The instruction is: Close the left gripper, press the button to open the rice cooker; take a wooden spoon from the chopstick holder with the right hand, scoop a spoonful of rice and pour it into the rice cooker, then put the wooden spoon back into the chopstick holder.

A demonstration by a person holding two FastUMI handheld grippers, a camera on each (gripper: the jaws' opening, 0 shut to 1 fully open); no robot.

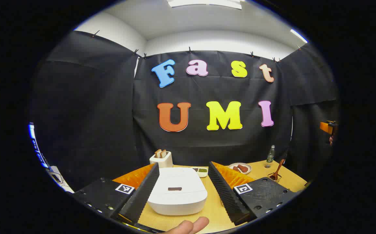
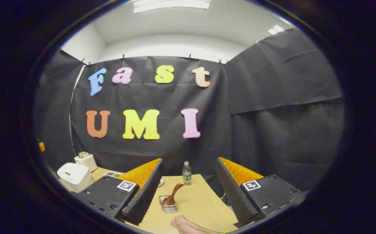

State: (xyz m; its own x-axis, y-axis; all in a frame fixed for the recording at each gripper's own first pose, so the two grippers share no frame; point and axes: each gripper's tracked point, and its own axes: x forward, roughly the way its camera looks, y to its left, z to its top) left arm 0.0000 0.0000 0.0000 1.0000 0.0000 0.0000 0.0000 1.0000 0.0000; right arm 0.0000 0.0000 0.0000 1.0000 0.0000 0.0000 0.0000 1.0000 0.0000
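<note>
A: What sits nearest in the left gripper view?

B: A fingertip (image 1: 188, 226) at the bottom edge, then the left gripper (image 1: 183, 191) with its jaws spread wide and nothing between them. Each black finger carries a small square black-and-white marker; no words can be read on them.

A: And past the fingers?

B: The white rice cooker (image 1: 177, 195) stands on the wooden table (image 1: 214, 214), lid down, framed by the two fingers. A dark strip on its lid is too small to read. Behind it are a small tray (image 1: 201, 171) and a white toaster (image 1: 161, 159) holding two slices, and to the right a plate (image 1: 240, 168) of brownish food.

A: The spoon?

B: The wooden spoon (image 1: 278, 170) leans in the chopstick holder (image 1: 275, 177) far right on the table, near a bottle (image 1: 270, 156) whose label is illegible.

A: The right gripper view?

B: A hand (image 2: 191, 226) at the bottom, then the right gripper (image 2: 188, 195), also wide open and holding nothing. Between its fingers the wooden spoon (image 2: 172, 195) rests in the chopstick holder (image 2: 168, 204), untouched, with the bottle (image 2: 186, 173) beyond and the rice cooker (image 2: 75, 177) off to the left.
</note>
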